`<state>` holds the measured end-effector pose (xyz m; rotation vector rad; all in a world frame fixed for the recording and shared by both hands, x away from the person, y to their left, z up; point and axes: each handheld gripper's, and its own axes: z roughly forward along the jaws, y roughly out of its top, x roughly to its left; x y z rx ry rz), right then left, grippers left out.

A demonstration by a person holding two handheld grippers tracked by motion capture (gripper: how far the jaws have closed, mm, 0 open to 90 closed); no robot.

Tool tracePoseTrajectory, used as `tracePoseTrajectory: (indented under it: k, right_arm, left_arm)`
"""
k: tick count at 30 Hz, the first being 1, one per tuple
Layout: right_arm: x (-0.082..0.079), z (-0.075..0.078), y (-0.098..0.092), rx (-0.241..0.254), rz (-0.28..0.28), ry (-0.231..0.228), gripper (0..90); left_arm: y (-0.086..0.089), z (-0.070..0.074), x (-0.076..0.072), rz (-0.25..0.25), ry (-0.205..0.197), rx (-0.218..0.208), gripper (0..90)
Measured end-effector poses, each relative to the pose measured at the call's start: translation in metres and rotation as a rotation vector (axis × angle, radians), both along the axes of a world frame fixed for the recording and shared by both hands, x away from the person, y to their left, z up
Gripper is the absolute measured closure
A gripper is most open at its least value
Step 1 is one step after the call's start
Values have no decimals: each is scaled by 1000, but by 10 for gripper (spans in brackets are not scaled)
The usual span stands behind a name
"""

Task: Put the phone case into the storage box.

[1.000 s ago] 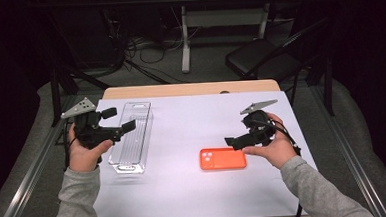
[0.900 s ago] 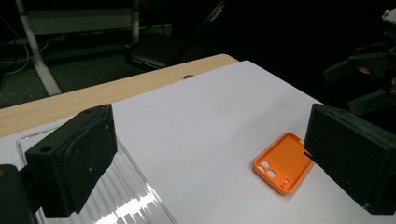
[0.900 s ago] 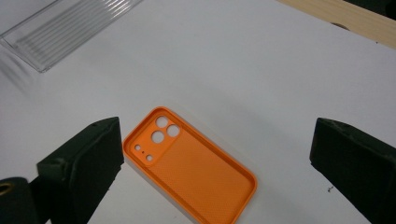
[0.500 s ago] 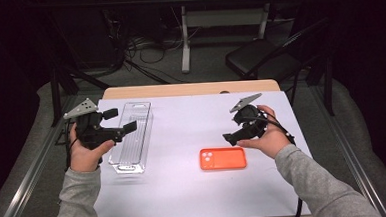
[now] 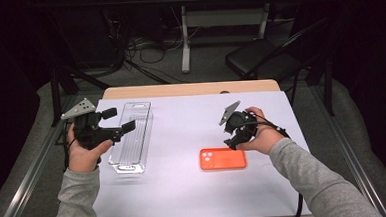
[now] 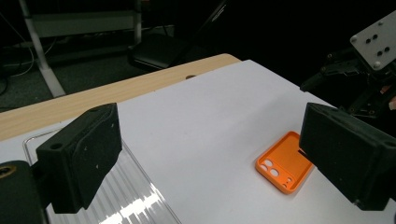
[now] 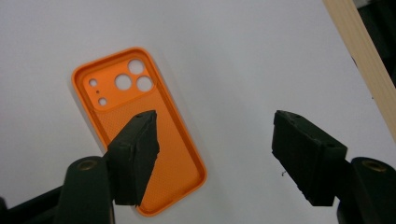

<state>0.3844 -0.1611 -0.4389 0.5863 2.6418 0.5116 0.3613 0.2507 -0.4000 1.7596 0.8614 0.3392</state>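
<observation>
An orange phone case (image 5: 222,158) lies flat on the white table, inner side up, camera holes to the left. My right gripper (image 5: 231,138) tilts down just above its right end. In the right gripper view, the right gripper (image 7: 215,140) is open; its jaws have just been closing. One jaw hangs over the case (image 7: 140,126), the other over bare table, and the pads touch nothing. My left gripper (image 5: 120,119) is open, held level above a clear plastic tray (image 5: 131,137). Between the left gripper (image 6: 205,154) jaws I see the tray (image 6: 135,200) and, farther off, the case (image 6: 284,167).
A wooden strip (image 5: 190,88) edges the table's far side. Beyond it stand a black chair (image 5: 258,60) and a desk leg (image 5: 185,39) among floor cables. Metal rails run along both sides of the table. White tabletop (image 5: 182,129) lies between tray and case.
The right gripper has shifted left and tipped downward over the case's right end, and its jaws stand narrower. The left gripper, the tray and the case have stayed put.
</observation>
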Motion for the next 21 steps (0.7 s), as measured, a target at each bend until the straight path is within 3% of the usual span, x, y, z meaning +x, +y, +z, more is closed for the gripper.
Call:
tracePoseTrajectory:
  k: [2,8,10,14,21]
  right_arm:
    - [0,-4,5,-45,47,4,335]
    - [1,-8,11,-74,88,21,336]
    - [3,-12,14,-81,115,29,415]
    - [4,-16,17,-114,125,38,468]
    - [6,-23,20,-125,154,51,499]
  left_arm:
    - [0,0,0,0,0,3,62]
    - [-1,0,-1,-1,-3,3,67]
    - [-1,0,-1,-1,-4,2,70]
    - [-1,0,-1,0,-3,4,71]
    - [-1,0,-1,1,-3,6,74]
